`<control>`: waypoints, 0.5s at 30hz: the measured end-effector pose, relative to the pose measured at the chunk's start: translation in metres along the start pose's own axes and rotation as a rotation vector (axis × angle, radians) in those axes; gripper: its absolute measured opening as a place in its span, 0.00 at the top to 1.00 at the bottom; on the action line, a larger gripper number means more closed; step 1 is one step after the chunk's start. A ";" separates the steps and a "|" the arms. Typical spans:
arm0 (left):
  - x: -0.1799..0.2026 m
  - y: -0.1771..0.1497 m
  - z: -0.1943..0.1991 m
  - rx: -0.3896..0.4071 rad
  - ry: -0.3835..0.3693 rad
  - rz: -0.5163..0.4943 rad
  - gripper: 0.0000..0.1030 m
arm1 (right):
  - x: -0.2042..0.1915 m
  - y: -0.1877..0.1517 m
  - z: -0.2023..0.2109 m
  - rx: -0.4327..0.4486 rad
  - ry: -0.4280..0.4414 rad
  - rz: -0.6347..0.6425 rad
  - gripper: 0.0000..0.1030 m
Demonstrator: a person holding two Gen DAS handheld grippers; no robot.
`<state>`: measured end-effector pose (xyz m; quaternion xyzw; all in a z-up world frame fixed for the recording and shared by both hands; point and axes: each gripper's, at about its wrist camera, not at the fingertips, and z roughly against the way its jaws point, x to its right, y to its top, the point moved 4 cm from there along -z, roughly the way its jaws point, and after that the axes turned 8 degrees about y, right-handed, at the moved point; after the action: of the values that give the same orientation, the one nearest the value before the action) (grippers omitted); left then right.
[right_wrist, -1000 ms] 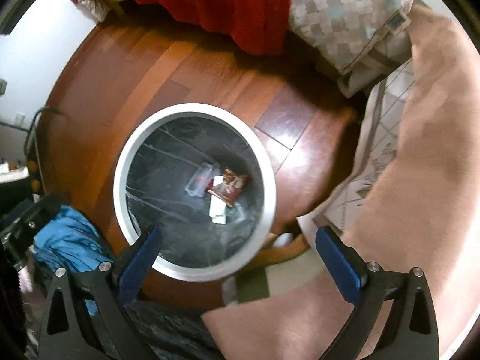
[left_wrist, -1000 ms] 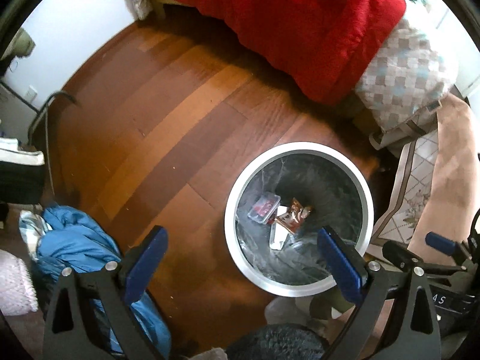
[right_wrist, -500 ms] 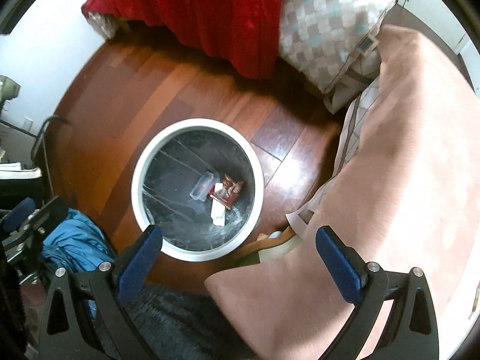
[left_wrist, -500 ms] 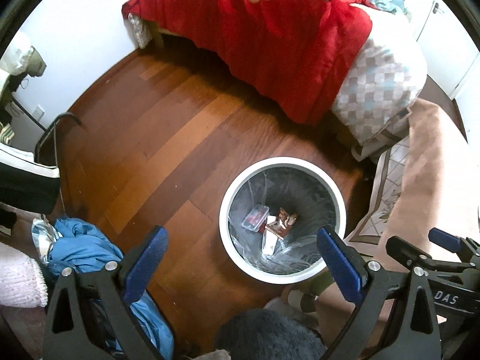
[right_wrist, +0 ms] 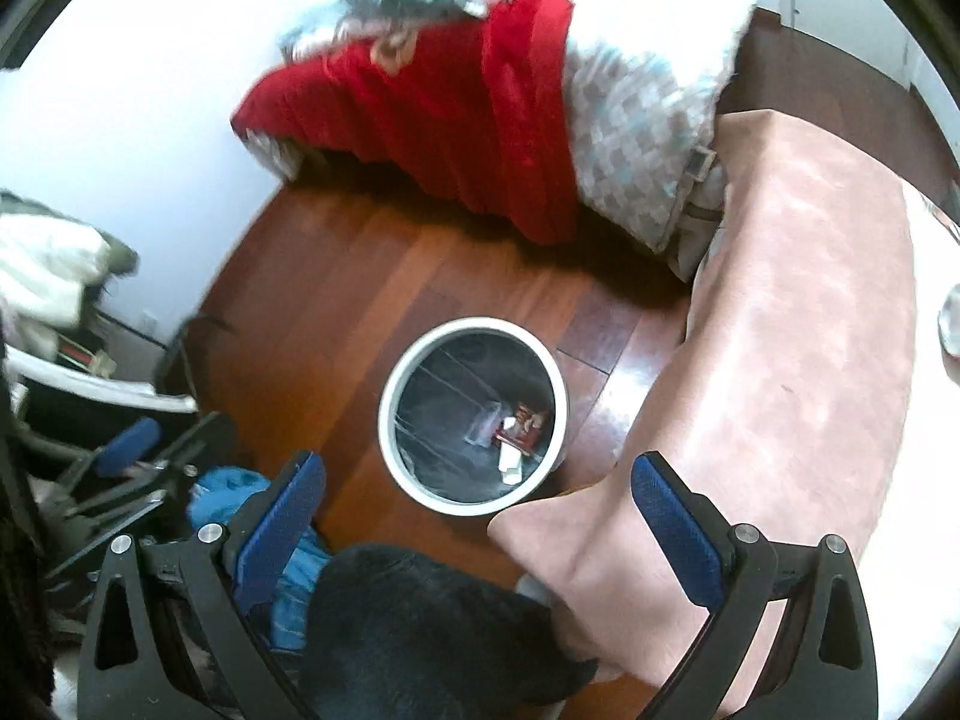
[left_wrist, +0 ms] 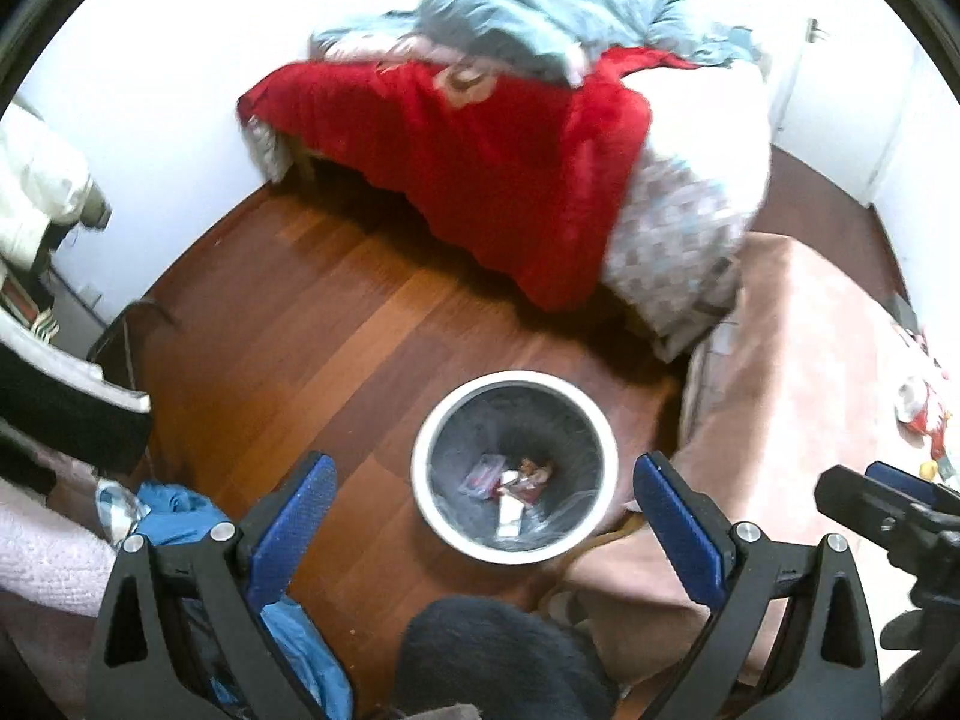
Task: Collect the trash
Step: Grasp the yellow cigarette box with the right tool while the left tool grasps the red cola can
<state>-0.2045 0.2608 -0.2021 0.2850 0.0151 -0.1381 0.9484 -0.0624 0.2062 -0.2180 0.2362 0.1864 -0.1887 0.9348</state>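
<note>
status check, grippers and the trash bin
Left hand-held gripper open, empty. Right hand-held gripper open, empty. Trash bin below holds wrappers. Nothing in the way.

Red blanket [left_wrist: 480,180]; grey-and-teal checked quilt [left_wrist: 678,246]; white-rimmed bin [left_wrist: 516,381], black liner; reddish-brown wood floor [left_wrist: 300,348]; pink rug [left_wrist: 798,360].

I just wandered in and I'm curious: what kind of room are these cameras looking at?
Most likely a bedroom in a home. A bed draped with a red blanket stands against the wall, a small round trash bin sits on the wood floor, and blue clothing lies in a heap.
</note>
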 end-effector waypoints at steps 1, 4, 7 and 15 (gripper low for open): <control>0.014 -0.001 0.005 0.009 -0.020 -0.014 0.02 | 0.006 -0.001 0.011 0.009 0.008 -0.012 0.00; 0.065 -0.010 0.007 0.003 -0.059 -0.055 0.02 | 0.037 -0.008 0.044 0.013 -0.016 -0.033 0.00; 0.128 -0.027 0.000 -0.037 -0.113 -0.101 0.02 | 0.086 -0.017 0.073 -0.010 -0.104 -0.041 0.00; 0.328 -0.091 -0.026 -0.149 -0.206 -0.406 0.02 | 0.289 -0.055 0.125 -0.223 -0.394 -0.114 0.00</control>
<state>0.0876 0.1195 -0.3076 0.1896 -0.0143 -0.3526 0.9162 0.1938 0.0205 -0.2627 0.0789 0.0330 -0.2621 0.9613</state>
